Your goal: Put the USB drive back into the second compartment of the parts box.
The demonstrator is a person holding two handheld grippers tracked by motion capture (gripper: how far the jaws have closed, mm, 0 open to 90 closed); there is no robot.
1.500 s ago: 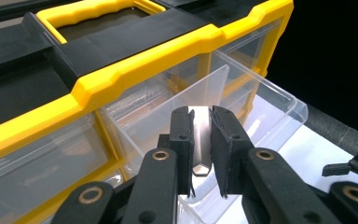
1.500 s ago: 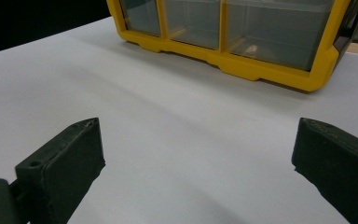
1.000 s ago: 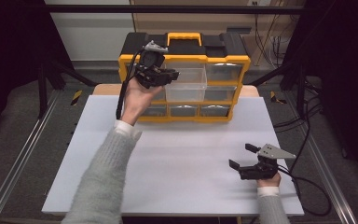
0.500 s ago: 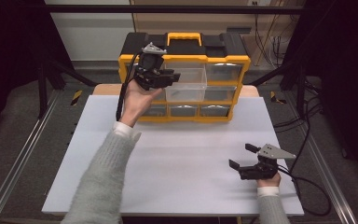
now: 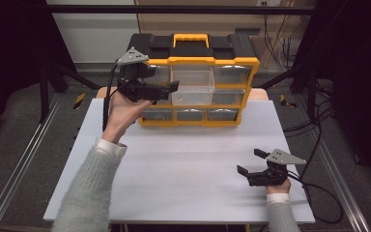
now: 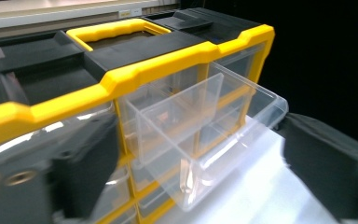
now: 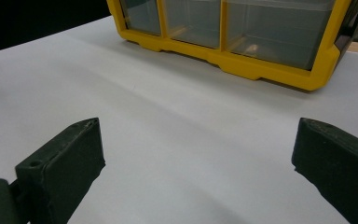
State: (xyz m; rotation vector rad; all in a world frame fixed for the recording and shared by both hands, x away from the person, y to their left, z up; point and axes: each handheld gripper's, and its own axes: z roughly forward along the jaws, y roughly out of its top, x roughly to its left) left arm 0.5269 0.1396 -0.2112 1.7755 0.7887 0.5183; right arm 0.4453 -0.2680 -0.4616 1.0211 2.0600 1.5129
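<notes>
While pulled half out of the organizer (image 5: 198, 58), middle top drawer (image 5: 191, 87) at worktop (image 5: 183, 159) rear | thin clear plastic, light, slick, brittle | grip front lip | left tool (image 5: 166, 90) just opened, empty, beside it | right tool (image 5: 249, 162) apart, idle.

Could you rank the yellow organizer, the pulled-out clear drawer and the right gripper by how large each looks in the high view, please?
1. Yellow organizer: clearly the largest.
2. Pulled-out clear drawer.
3. Right gripper: looks close to the drawer in size, and it sits nearer the camera, so these two are uncertain.
</notes>
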